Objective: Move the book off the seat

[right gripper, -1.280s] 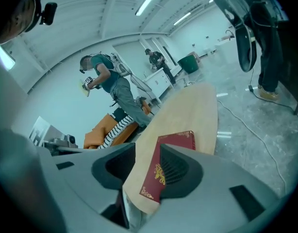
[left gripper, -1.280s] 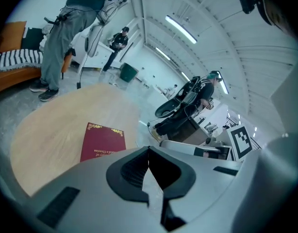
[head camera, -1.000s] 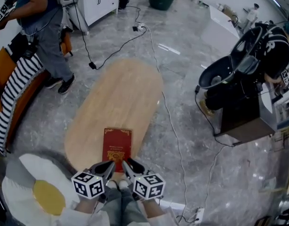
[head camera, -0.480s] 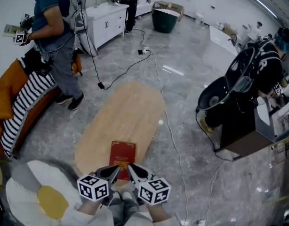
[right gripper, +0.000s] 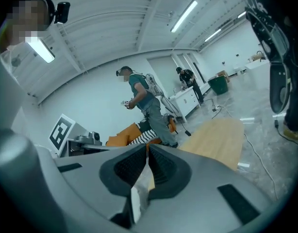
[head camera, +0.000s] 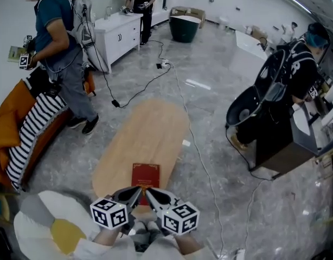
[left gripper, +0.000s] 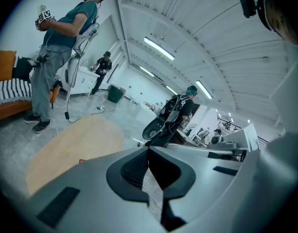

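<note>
The red book lies flat on the near end of the oval wooden table, and a red corner of the book shows in the left gripper view. Both grippers hover side by side just above its near edge. My left gripper is shut, its tips meeting with nothing between them. The jaws of my right gripper are closing their last bit, tips touching and empty. A white round seat with a yellow cushion sits at the lower left.
A person in a teal shirt stands by an orange sofa with a striped cloth. Another person bends over a black chair at the right. A cable runs along the floor past the table. A white cabinet stands at the back.
The head view has tilted up, showing more of the room. The book stays on the table. Both grippers keep side by side at its near edge.
</note>
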